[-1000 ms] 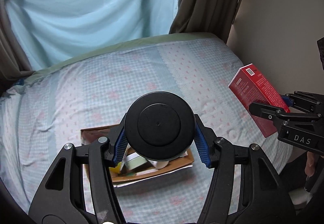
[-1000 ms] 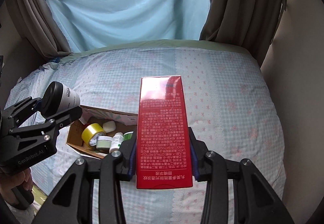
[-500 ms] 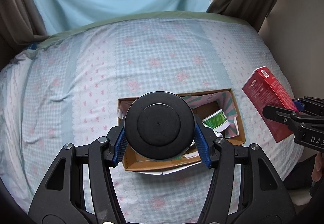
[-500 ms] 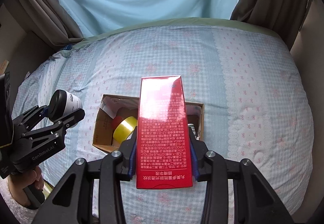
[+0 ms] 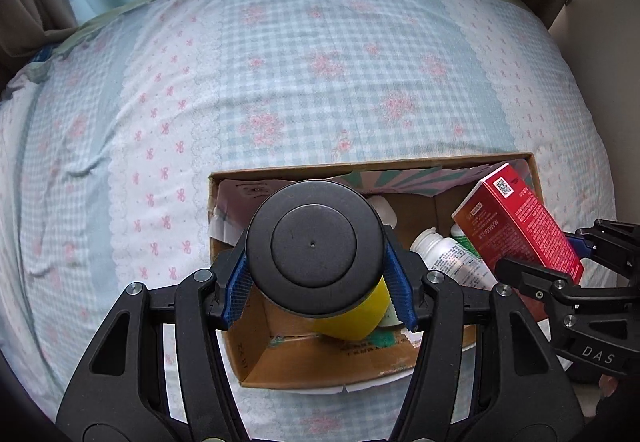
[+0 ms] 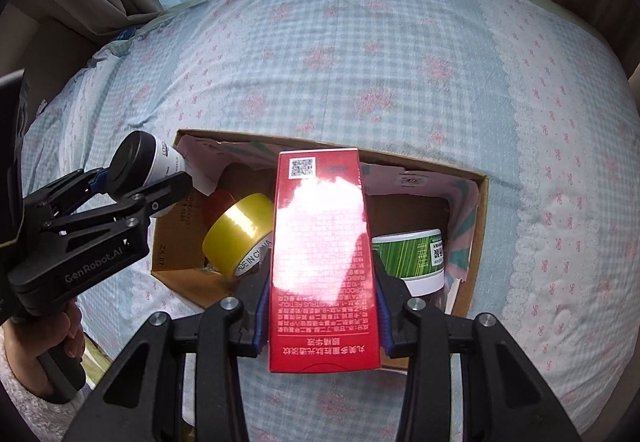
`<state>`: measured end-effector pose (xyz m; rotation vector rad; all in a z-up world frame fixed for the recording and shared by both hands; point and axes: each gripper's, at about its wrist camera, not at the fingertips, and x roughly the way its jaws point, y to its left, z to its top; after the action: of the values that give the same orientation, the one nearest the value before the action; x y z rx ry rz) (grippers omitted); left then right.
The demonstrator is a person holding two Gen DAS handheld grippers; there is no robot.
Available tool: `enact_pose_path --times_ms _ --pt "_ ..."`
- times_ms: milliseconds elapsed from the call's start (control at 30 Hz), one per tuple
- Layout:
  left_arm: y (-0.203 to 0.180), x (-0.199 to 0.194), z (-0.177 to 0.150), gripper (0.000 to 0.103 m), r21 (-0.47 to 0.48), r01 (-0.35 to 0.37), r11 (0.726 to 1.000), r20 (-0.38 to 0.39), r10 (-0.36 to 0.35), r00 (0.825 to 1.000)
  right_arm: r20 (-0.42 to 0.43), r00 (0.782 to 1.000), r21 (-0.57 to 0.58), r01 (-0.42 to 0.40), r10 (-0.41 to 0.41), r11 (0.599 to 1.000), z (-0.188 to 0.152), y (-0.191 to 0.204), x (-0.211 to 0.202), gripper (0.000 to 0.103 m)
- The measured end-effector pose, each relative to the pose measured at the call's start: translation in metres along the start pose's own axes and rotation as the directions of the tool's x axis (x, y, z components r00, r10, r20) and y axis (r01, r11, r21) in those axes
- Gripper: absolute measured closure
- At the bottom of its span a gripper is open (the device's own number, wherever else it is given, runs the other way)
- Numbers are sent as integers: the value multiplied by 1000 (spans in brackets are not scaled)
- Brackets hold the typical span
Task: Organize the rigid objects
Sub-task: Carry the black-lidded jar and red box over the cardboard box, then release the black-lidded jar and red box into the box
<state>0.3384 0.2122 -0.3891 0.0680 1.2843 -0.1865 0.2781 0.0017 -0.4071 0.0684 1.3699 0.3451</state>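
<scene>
holding: my left tool (image 5: 320,282) is clamped on a black-lidded jar (image 5: 314,247), lid facing the camera; my right tool (image 6: 320,302) is clamped on a red carton (image 6: 322,262) at its lower half.
box: the cardboard box (image 5: 320,366) sits open on the bed (image 5: 320,62), directly under both tools.
jar vs box: in the left wrist view the jar hangs over the box's left half, toward 9 o'clock of the opening, its body pointing away from me down into the box.
carton vs box: the carton's long axis runs from 6 to 12 o'clock in the right wrist view, its far end tipped over the middle of the opening; my right tool looks the nearer to a free gap.
inside: a yellow tape roll (image 6: 236,238) lies at 9 o'clock of the carton, a green-labelled tub (image 6: 408,254) at 3 o'clock, a white bottle (image 5: 452,258) beside the carton in the left wrist view.
hard to see: the jar's body and the box floor beneath it are hidden by the lid; glare washes out the carton's print; i cannot tell how much floor is free under either item.
</scene>
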Motion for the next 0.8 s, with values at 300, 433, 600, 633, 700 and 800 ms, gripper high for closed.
enact_pose_path --times_ms 300,433,600,633,700,800 --pt "-2 57 9 48 46 -2 999 -131 8 991 -89 996 -1 -9 9 1000 15 -7 52 65" --pt "-4 67 15 48 53 13 999 -179 -3 984 -119 993 -15 7 -9 1000 19 -11 63 65" --pt "-12 72 22 48 84 20 996 -218 -1 976 -140 990 -32 23 -27 999 23 -13 71 65" --pt "-14 72 23 48 89 23 996 -226 -2 974 -143 989 -41 24 -30 999 23 -13 71 65" --pt "-18 70 25 33 100 13 995 -245 12 969 -155 987 -68 35 -45 997 22 -11 72 64" --pt "-20 55 27 0 112 0 994 -203 23 979 -179 981 -98 54 -71 994 17 -8 73 24"
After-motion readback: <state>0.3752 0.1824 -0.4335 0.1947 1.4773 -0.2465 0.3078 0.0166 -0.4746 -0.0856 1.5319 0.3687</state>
